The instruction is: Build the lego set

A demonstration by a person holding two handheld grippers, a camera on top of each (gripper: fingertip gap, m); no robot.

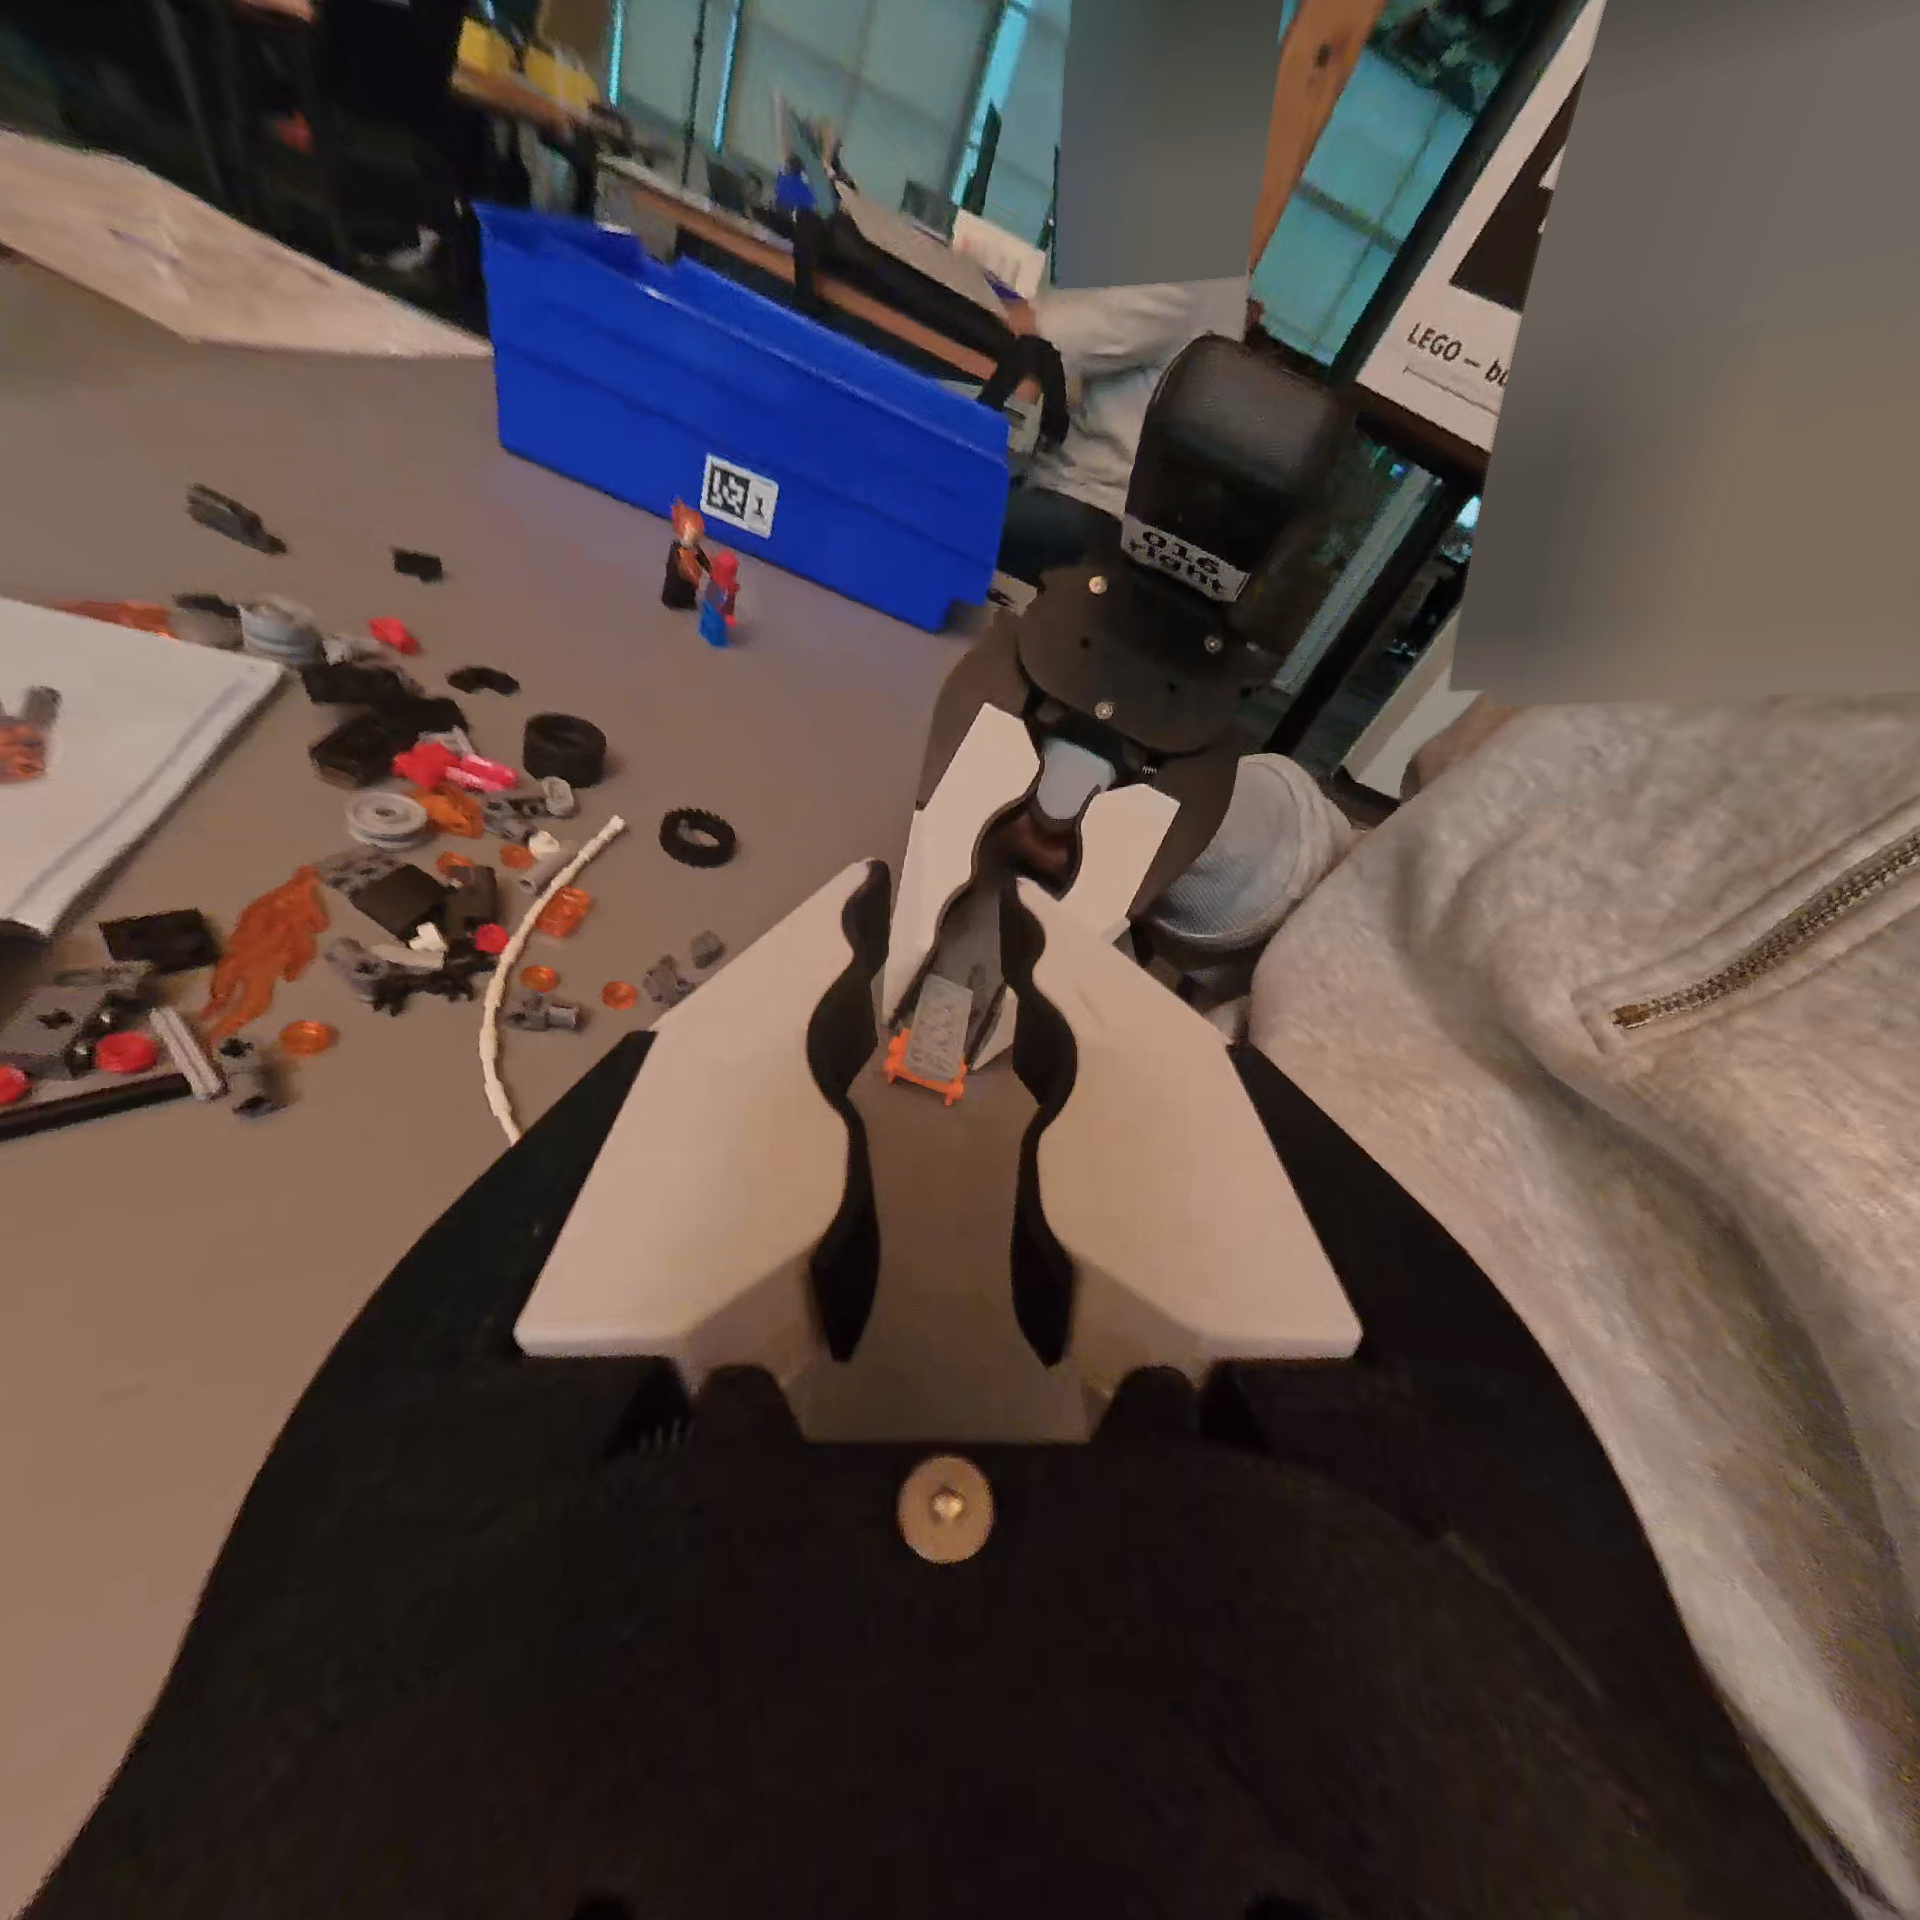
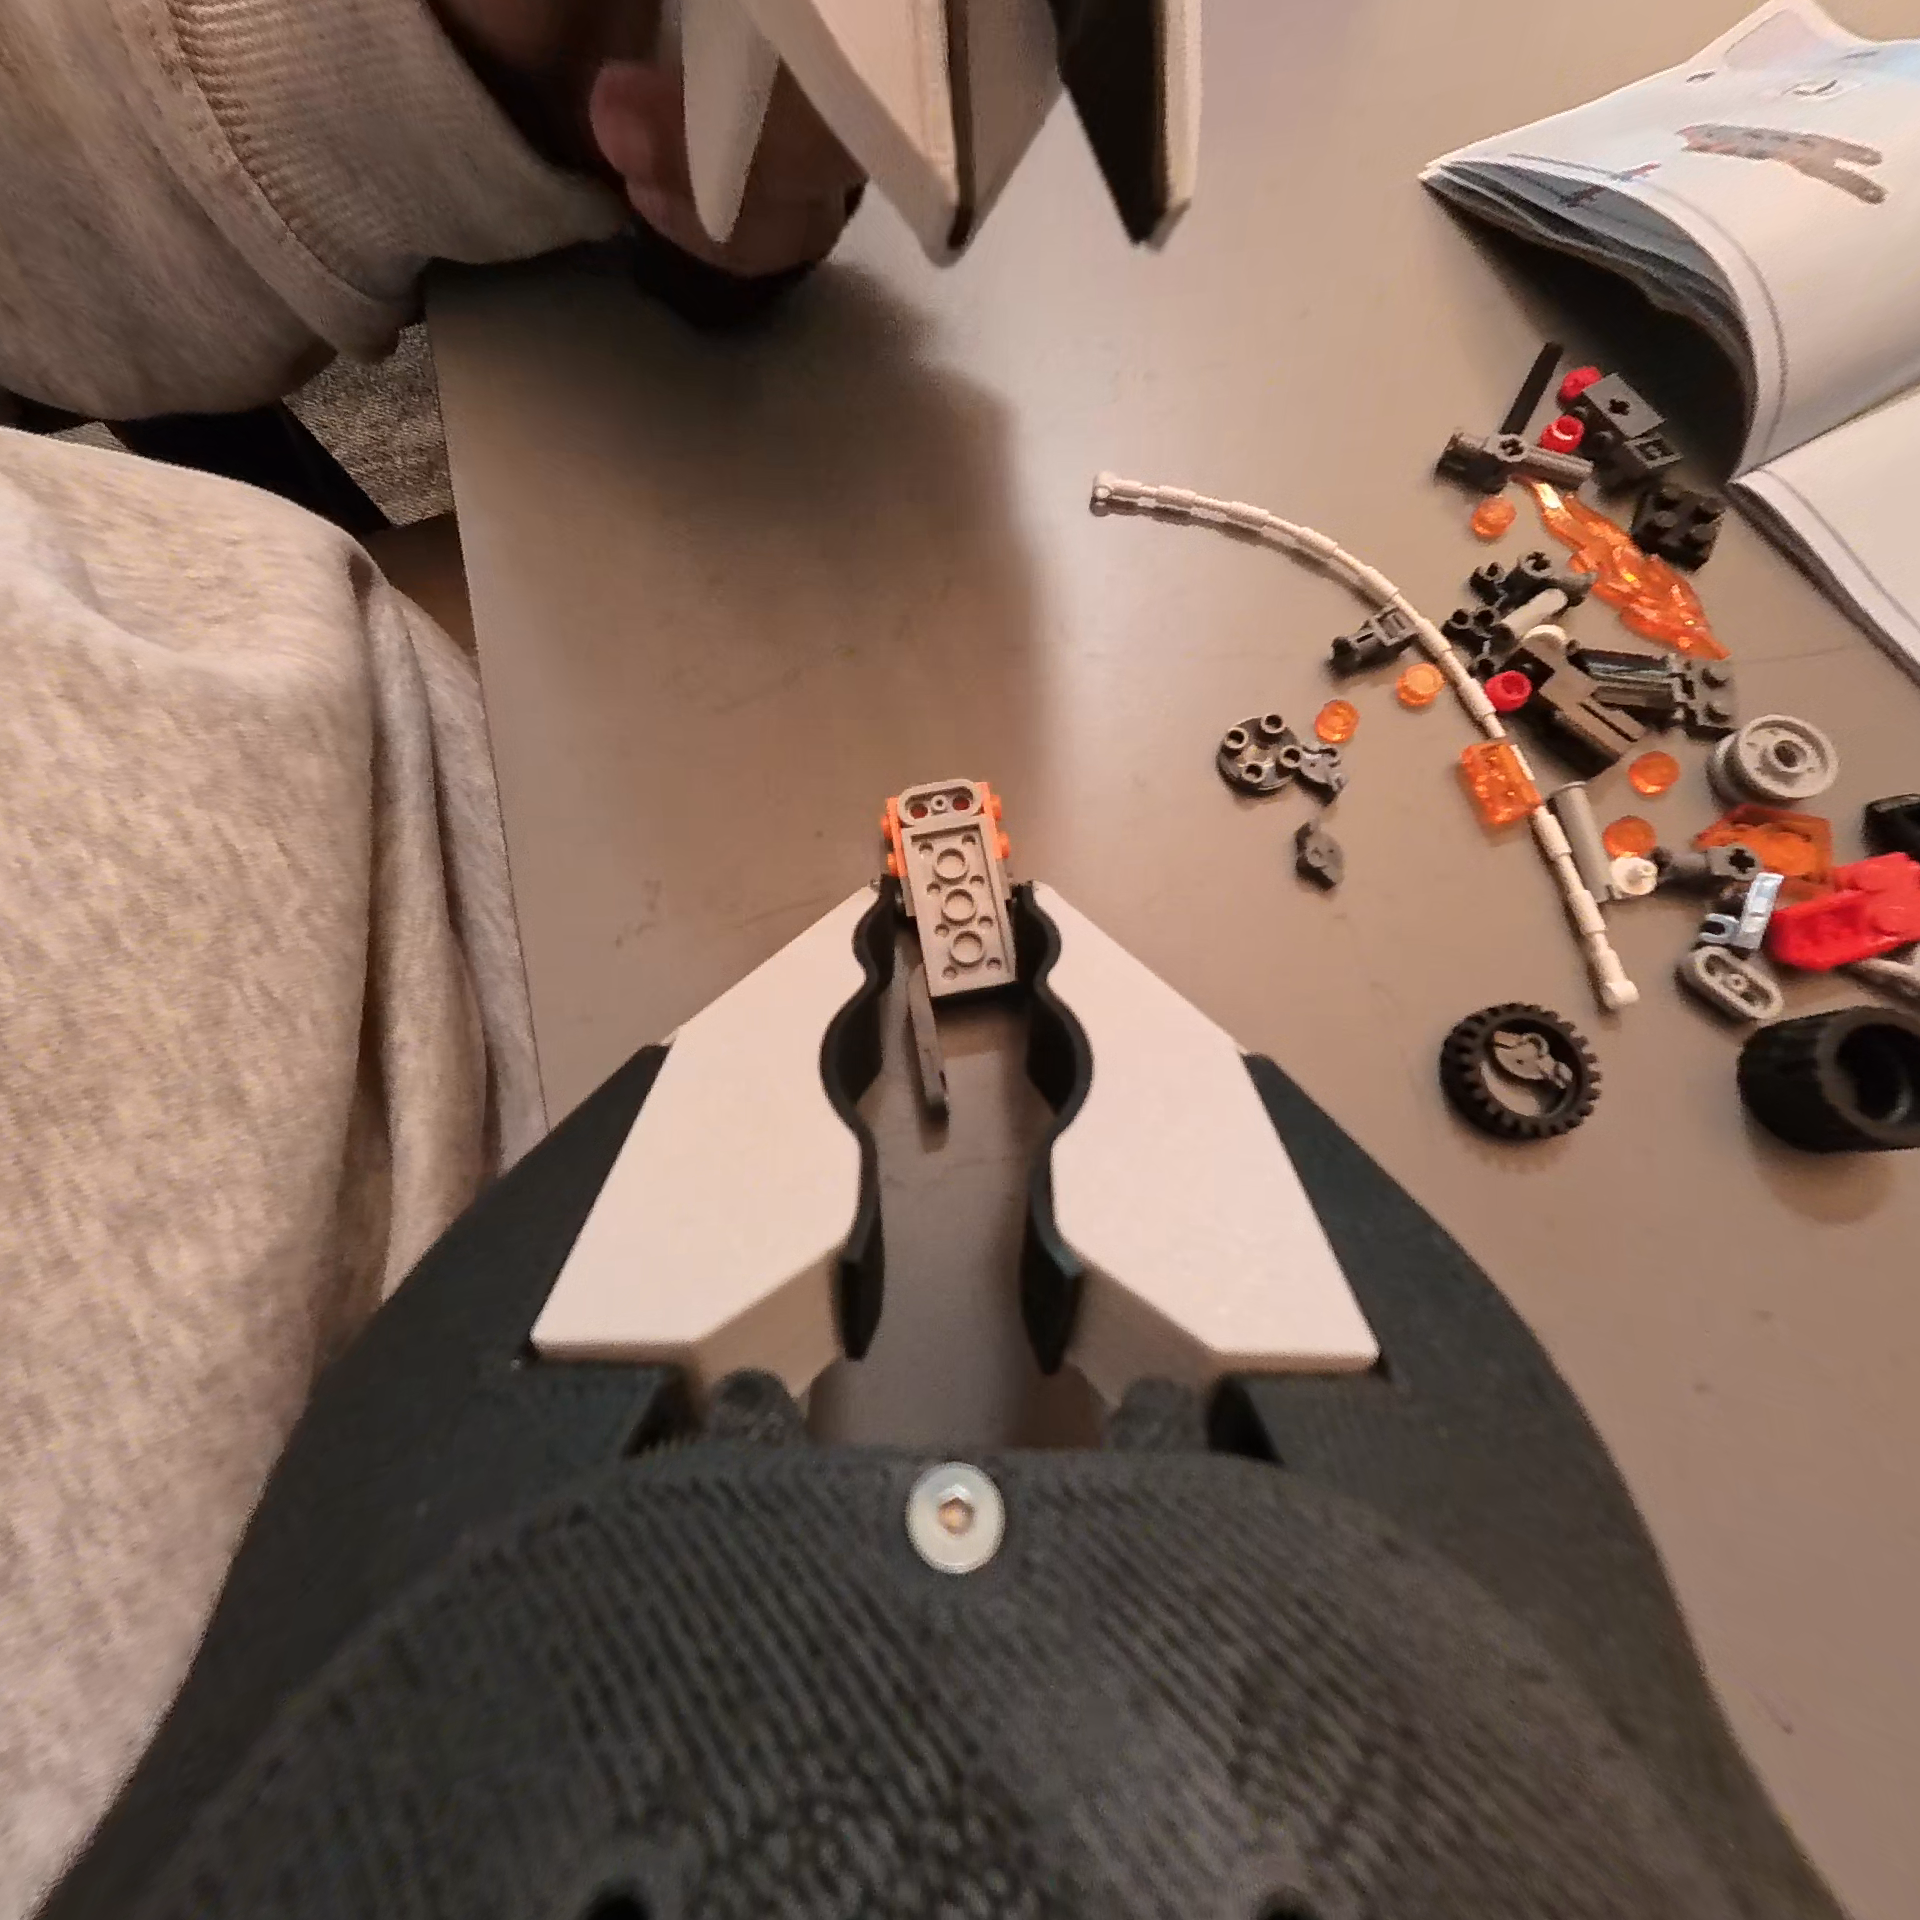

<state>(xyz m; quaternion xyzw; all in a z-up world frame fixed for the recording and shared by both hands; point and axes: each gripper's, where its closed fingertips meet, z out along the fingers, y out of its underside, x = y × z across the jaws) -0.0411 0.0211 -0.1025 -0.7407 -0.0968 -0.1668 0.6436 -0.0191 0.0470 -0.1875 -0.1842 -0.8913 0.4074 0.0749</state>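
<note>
My right gripper (image 2: 954, 902) is shut on a small assembly (image 2: 948, 883): a grey studded plate with orange pieces at its far end and a dark grey bar hanging under it. It holds the assembly just above the grey table (image 2: 727, 582). In the left wrist view the right gripper (image 1: 940, 1031) points down towards me with the assembly (image 1: 928, 1044) at its tips. My left gripper (image 1: 951, 914) is open and empty, its tips just short of the assembly. It also shows at the top of the right wrist view (image 2: 1039, 223).
Loose pieces (image 1: 416, 831) lie spread on the left, with a white hose (image 2: 1351, 571), tyres (image 2: 1517, 1070) and an instruction booklet (image 2: 1662, 229). Two minifigures (image 1: 701, 582) stand before a blue bin (image 1: 727, 395). A person's grey sleeve (image 1: 1558, 1039) is close on the right. The tips of one gripper are about 9 cm away from the tips of the other.
</note>
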